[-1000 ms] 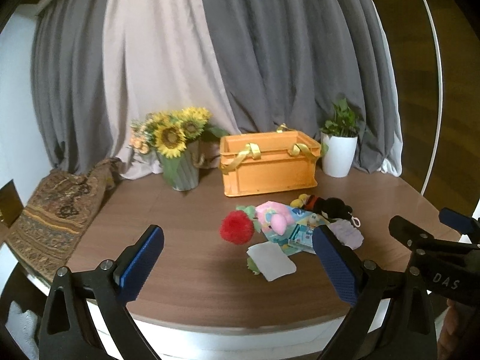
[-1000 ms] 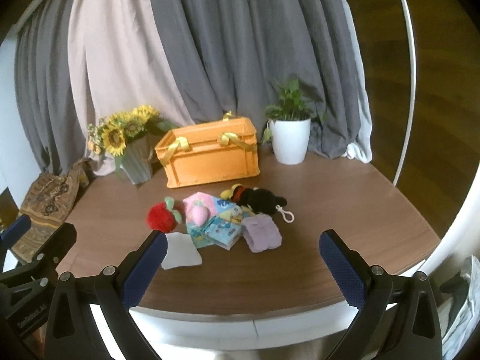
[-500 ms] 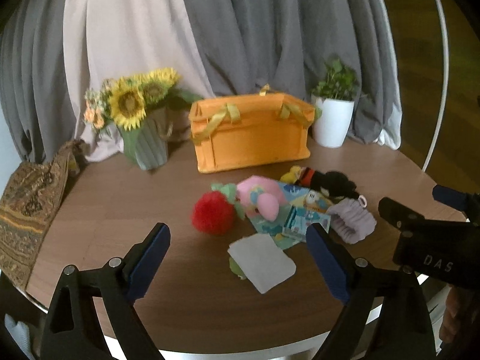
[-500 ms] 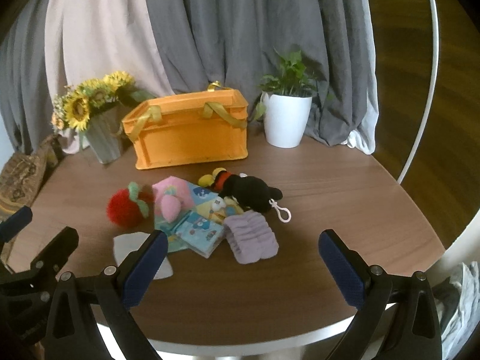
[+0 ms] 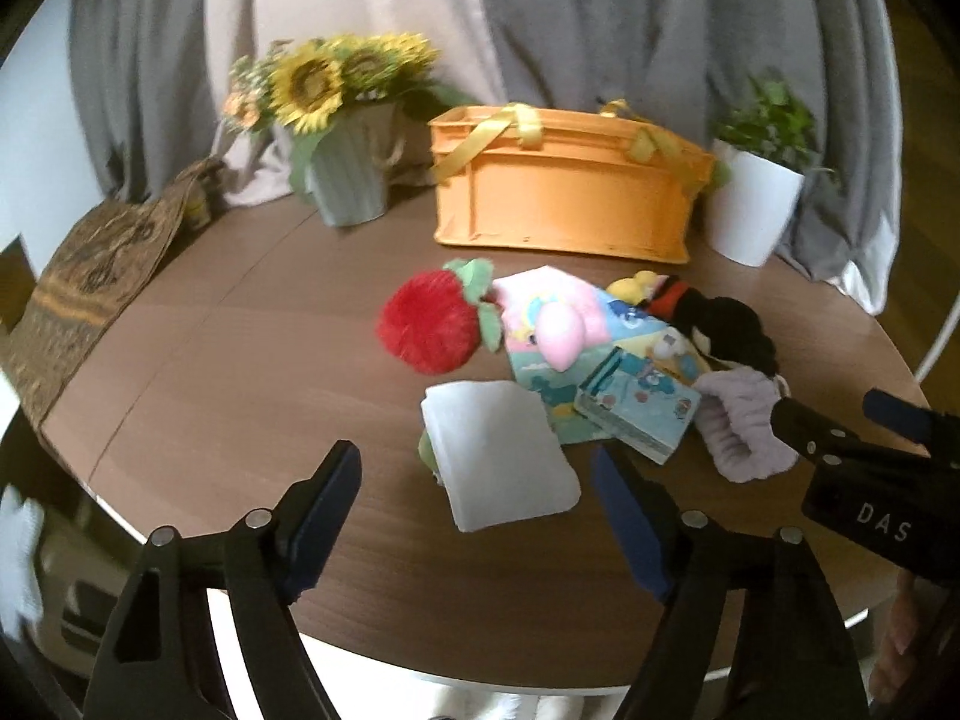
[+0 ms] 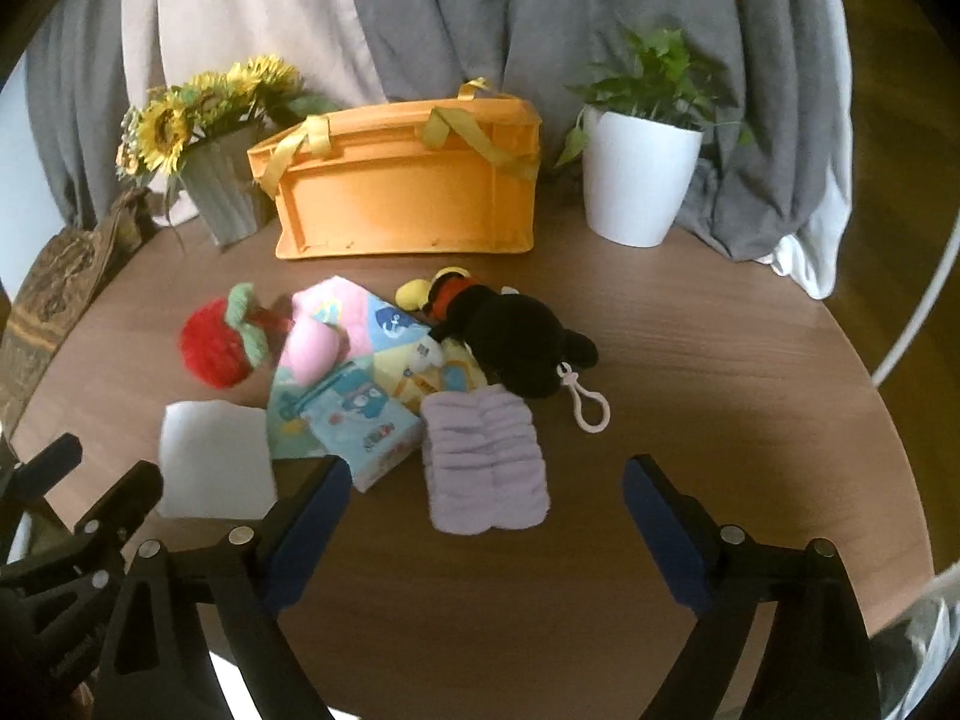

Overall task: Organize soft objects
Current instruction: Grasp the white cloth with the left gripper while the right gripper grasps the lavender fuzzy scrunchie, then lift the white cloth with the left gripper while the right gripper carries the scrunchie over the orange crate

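Note:
A heap of soft things lies mid-table: a red plush apple [image 5: 429,330] [image 6: 219,348], a pink plush [image 5: 561,333] on a pastel cloth, a cloth book [image 5: 639,411] [image 6: 363,429], a black plush with a pink clip [image 6: 516,339], a lilac scrunched band [image 6: 483,459] [image 5: 744,429] and a white folded cloth [image 5: 498,453] [image 6: 213,462]. Behind them stands an orange crate [image 5: 564,207] [image 6: 408,192]. My left gripper [image 5: 480,516] hovers just short of the white cloth, jaws closing, nothing between them. My right gripper [image 6: 483,522] hangs near the lilac band, jaws closing and empty.
A sunflower vase [image 5: 351,180] stands left of the crate and a white plant pot [image 6: 639,183] right of it. A patterned fabric bag [image 5: 96,276] lies at the table's left edge. Grey and beige curtains hang behind. The round table's front edge [image 5: 456,681] runs under both grippers.
Both grippers have dropped and come closer to the heap, which now looks larger. Both pairs of jaws have narrowed a little. Nothing on the table has shifted.

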Demonstrator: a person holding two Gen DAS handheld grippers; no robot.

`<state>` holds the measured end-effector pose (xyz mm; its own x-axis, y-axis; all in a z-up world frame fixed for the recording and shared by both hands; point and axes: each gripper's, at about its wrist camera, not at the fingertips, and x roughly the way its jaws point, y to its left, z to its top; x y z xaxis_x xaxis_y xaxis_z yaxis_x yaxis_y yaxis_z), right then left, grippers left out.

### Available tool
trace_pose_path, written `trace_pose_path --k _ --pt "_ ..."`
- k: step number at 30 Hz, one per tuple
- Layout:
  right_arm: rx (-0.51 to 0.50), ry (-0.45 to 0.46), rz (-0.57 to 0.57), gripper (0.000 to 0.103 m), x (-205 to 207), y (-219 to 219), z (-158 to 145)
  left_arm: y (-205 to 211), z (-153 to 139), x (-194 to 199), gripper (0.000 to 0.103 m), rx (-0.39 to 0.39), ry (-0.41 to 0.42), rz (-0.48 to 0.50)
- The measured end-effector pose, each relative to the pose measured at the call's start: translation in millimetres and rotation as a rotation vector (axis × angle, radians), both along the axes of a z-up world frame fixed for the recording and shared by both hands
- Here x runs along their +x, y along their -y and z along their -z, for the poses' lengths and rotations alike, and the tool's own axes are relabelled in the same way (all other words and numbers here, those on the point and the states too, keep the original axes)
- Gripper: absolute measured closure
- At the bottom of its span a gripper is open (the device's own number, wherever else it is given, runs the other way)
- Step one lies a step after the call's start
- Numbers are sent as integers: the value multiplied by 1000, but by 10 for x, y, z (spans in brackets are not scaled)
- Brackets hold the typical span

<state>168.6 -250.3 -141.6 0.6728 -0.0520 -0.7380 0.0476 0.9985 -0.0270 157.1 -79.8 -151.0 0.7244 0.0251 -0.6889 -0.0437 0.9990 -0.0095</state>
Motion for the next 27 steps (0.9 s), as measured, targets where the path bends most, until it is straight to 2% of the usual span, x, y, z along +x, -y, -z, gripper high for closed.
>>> trace_pose_path --k 5,7,11,14,16,18,21,23,27 --pt "3 -20 -33 17 121 63 142 3 149 45 37 -39 -27 -63" --pt "6 -25 -40 19 156 82 196 7 213 66 37 -55 -46 -79" --pt "4 -42 -62 24 197 81 298 -38 359 110 48 -83 -79 -109" --pt "-1 -63 -76 29 220 61 376 -45 409 122 52 -90 -76 -117" --pt "1 -69 -84 32 231 47 402 -49 443 140 60 -108 -82 -119" --pt "-1 -75 -91 37 236 37 428 -62 460 143 75 -129 -92 -119" --pt "3 -88 -94 49 241 45 449 -42 463 124 87 -147 -95 -115" --pt "9 -96 -93 51 240 63 452 -18 441 113 95 -150 -85 -107" --pt "21 -82 -101 56 235 90 423 19 386 95 98 -153 -63 -82"
